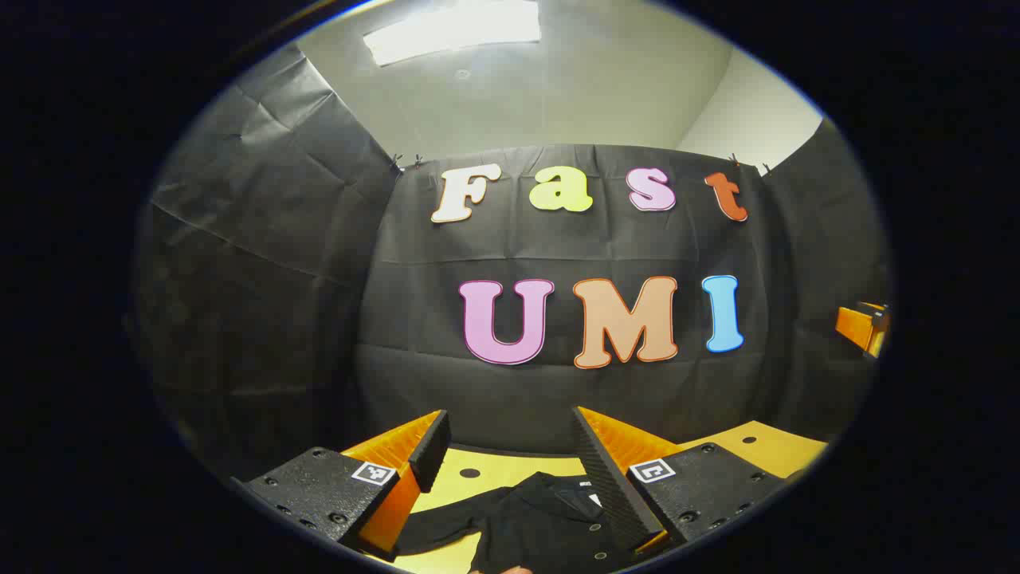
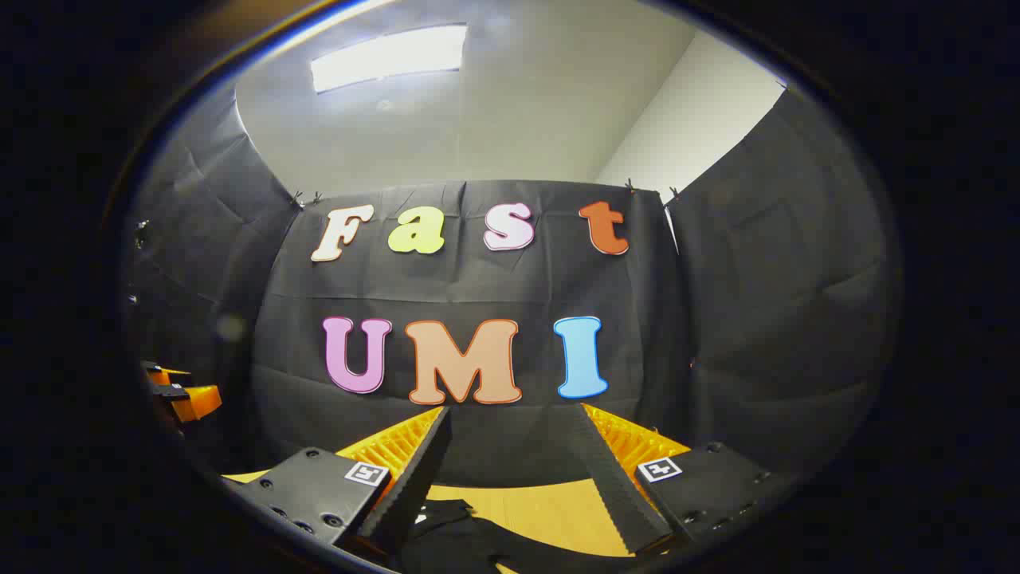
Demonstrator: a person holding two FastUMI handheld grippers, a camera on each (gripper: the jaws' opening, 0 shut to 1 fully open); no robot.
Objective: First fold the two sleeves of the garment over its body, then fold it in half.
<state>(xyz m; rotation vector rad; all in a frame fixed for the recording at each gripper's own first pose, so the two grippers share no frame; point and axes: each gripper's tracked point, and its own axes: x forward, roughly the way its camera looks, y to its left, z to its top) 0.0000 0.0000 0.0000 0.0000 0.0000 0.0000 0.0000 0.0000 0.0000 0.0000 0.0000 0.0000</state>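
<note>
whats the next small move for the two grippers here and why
Probably lower both toward the black fabric garment on the yellow table. The left gripper and right gripper both stand open, above the garment, aimed mostly at the booth wall, holding nothing. No sleeve looks gripped yet, so the sleeve folds apparently come first.

Count of items, both views taken together.

Garment (image 1: pixel 542 522): 1, dark, lying on the worktop; seen again in the right gripper view (image 2: pixel 478 546).

Worktop (image 1: pixel 765 442): 1, yellow. Round holes in its surface: 2 visible in the left gripper view.

Grippers: 2. Left gripper (image 1: pixel 510 434) with 2 fingers, spread apart, nothing between them. Right gripper (image 2: pixel 510 434) with 2 fingers, likewise spread. Square markers: 2 on each gripper.

Ceiling light (image 1: pixel 454 32): 1 panel.
</note>
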